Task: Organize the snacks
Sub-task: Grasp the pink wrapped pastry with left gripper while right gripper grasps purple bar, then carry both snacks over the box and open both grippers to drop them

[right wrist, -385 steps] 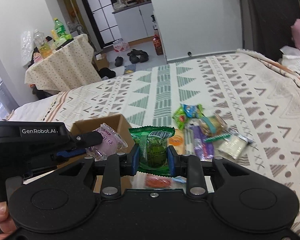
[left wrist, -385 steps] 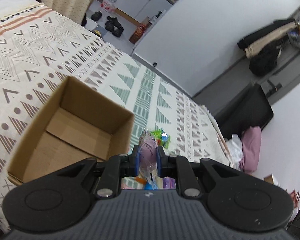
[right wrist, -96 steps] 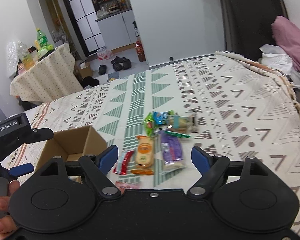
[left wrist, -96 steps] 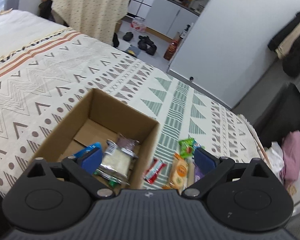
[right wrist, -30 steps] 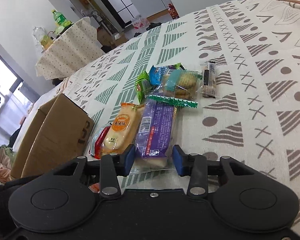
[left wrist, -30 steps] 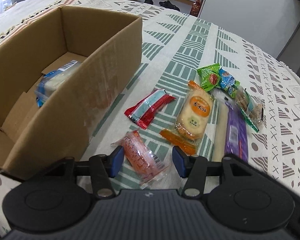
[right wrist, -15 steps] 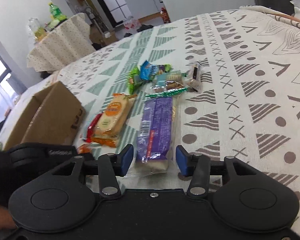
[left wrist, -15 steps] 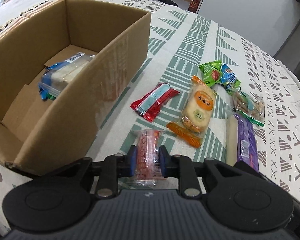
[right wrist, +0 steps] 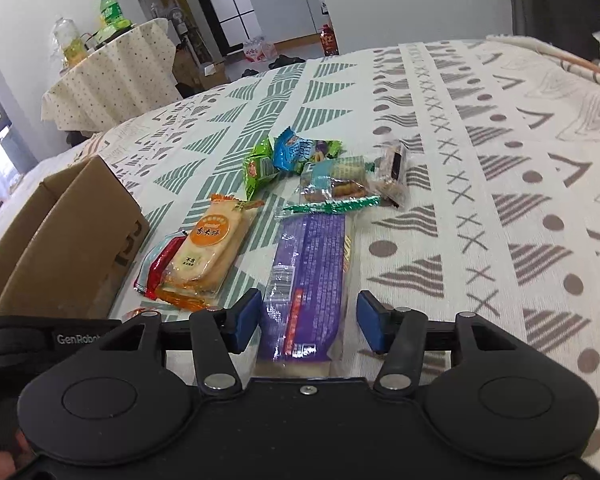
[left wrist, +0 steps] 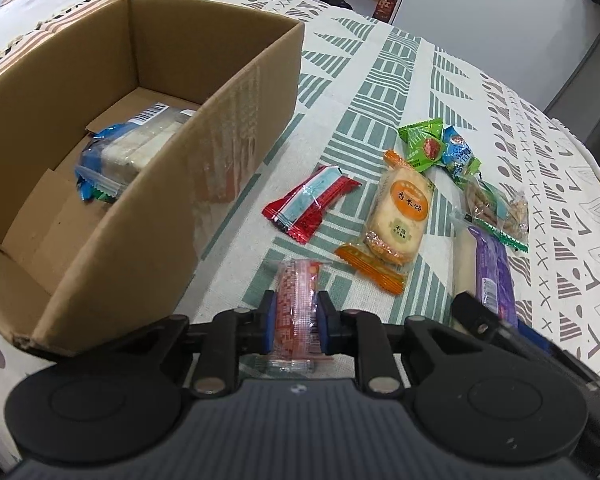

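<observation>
My left gripper [left wrist: 296, 318] is shut on a pink-red snack packet [left wrist: 296, 304], held just above the patterned cloth beside the open cardboard box [left wrist: 236, 120]. The box holds a clear packet of pale bars [left wrist: 136, 148]. My right gripper [right wrist: 308, 326] is open, its blue pads on either side of a long purple snack packet [right wrist: 308, 276] that lies on the cloth. An orange rice cracker packet [left wrist: 400, 216] and a red and blue packet [left wrist: 308, 204] lie between the box and the purple packet.
Green and blue small packets [right wrist: 288, 156], a clear cookie packet [right wrist: 336, 188] and a small dark bar [right wrist: 394, 170] lie farther out. The box [right wrist: 64, 248] stands left of the snacks. A cloth-covered side table [right wrist: 112, 76] with bottles stands beyond the bed.
My left gripper has closed on the pink-red packet and lifted it slightly. My right gripper has opened wider around the purple packet.
</observation>
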`<state>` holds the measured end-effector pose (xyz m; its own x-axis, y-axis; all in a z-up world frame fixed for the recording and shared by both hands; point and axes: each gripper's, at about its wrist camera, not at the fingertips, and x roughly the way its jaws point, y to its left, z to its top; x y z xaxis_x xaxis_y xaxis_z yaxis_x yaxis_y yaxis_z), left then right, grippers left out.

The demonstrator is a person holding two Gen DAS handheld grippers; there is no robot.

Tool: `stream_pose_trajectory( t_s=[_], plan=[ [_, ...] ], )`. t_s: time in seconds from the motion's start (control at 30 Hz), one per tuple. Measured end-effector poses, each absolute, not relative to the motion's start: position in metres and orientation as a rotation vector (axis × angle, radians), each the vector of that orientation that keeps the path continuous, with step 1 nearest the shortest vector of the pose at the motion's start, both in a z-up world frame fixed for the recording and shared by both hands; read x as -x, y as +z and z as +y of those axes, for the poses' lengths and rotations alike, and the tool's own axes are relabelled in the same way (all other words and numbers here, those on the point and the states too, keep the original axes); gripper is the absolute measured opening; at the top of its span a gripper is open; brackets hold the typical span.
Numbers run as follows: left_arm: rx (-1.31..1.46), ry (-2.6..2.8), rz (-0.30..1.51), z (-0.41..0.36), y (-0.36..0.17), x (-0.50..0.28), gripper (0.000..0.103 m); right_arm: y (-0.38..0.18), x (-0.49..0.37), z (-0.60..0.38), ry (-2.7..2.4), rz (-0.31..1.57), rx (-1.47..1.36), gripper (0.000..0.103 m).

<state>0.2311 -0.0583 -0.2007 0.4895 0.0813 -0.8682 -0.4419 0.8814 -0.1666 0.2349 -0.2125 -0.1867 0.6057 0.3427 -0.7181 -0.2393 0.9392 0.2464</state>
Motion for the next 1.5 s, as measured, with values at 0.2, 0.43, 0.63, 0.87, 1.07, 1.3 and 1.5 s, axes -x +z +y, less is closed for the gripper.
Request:
stream_pose_trajectory(
  t_s=[0.2,0.43,0.63,0.87,1.07,1.3,1.5],
  plan=[
    [0.422,0.285,1.018,-0.058,-0.192,-0.225,0.019,-0.188,-0.232,-0.209,0.350,0.868,-0.076,0.038],
    [0.441,0.233,0.985,-0.058,-0.175,-0.214,0.019,-0.171,-0.216,-0.209,0.337,0.885,-0.069,0.034],
    [0.484,0.187,0.946,-0.051,-0.154,-0.203,0.019,-0.144,-0.201,-0.210,0.289,0.864,-0.098,0.033],
    [0.518,0.149,0.900,-0.036,-0.132,-0.189,0.019,-0.117,-0.185,-0.210,0.212,0.829,-0.157,0.032],
    [0.546,0.137,0.865,-0.022,-0.114,-0.179,0.019,-0.095,-0.169,-0.197,0.200,0.788,-0.159,0.032],
    [0.578,0.115,0.805,-0.003,-0.092,-0.171,0.019,-0.074,-0.158,-0.182,0.207,0.758,-0.144,0.032],
    [0.588,0.105,0.781,0.013,-0.080,-0.165,0.019,-0.055,-0.152,-0.169,0.216,0.718,-0.144,0.032]
  ],
)
